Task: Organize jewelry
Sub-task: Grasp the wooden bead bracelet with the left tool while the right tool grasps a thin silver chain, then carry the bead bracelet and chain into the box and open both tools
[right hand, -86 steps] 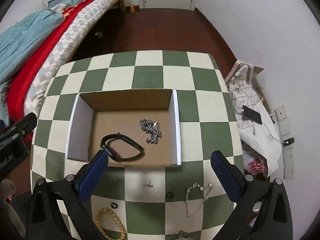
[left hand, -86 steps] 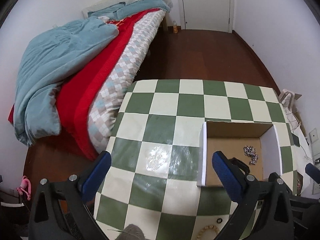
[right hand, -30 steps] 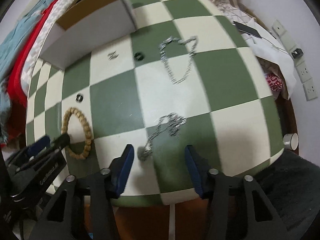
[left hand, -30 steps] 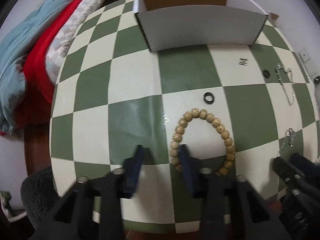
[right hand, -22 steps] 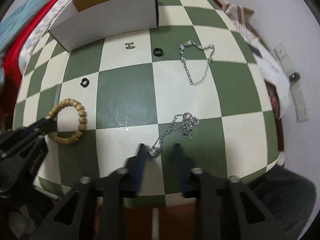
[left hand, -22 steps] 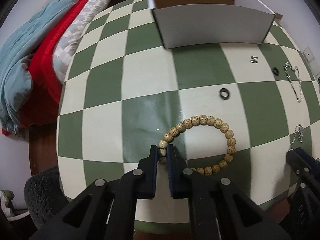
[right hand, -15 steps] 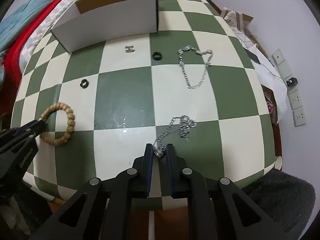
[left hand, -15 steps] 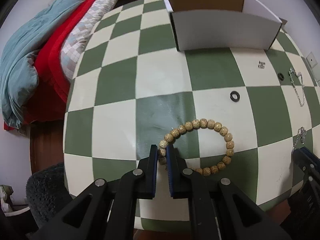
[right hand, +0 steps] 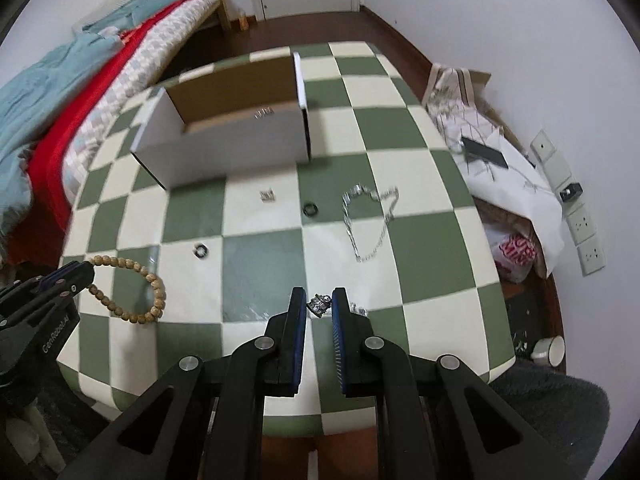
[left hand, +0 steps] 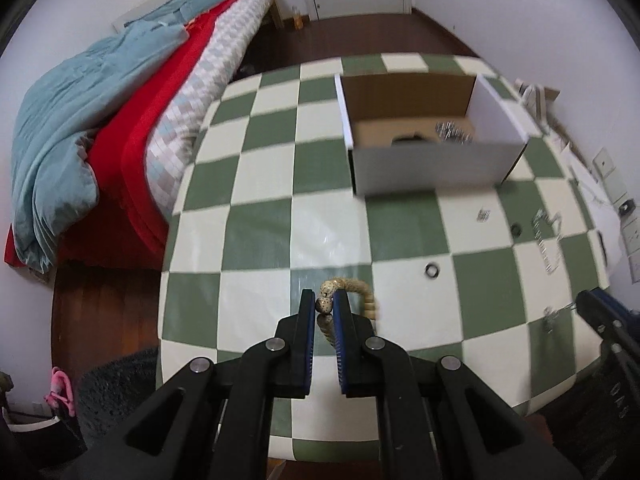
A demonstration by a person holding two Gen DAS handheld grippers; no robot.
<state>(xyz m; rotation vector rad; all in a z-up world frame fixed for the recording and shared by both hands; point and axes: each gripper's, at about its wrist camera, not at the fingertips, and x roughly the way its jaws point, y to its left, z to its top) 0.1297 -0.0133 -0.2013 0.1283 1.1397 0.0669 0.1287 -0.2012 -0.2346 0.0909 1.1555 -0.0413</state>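
Wooden beads fill the middle of the left wrist view: the left gripper (left hand: 325, 306) has its fingers pressed on one bead of the bead bracelet (left hand: 347, 300), so the loop hangs from that single pinch, most of it draped behind the right-hand finger and clear of the green-and-cream checked worktop (left hand: 264, 224). Gripping one bead at the edge leaves the rest free to drop into a container. Beyond it stands the open cardboard box (left hand: 432, 168), already holding a silver chain and a dark band, which looks like the intended destination. Loose on the worktop to the right lie a black ring (left hand: 432, 270), a second ring (left hand: 517, 229), a small clasp-like piece (left hand: 484, 214) and a silver chain (left hand: 548, 240).

From the right wrist view, the right gripper (right hand: 319, 305) has its fingers closed on the chunky end of a silver necklace (right hand: 320, 304); the rest of the chain trails behind the right finger towards the worktop (right hand: 432, 264). Holding the heavy end should let the fine chain follow without tangling. The left gripper (right hand: 60, 284) appears at the left edge with the bead bracelet (right hand: 132, 288) hanging from it. The box (right hand: 224, 148) sits further back, well apart from both loads, so each piece has to be carried over its near wall.
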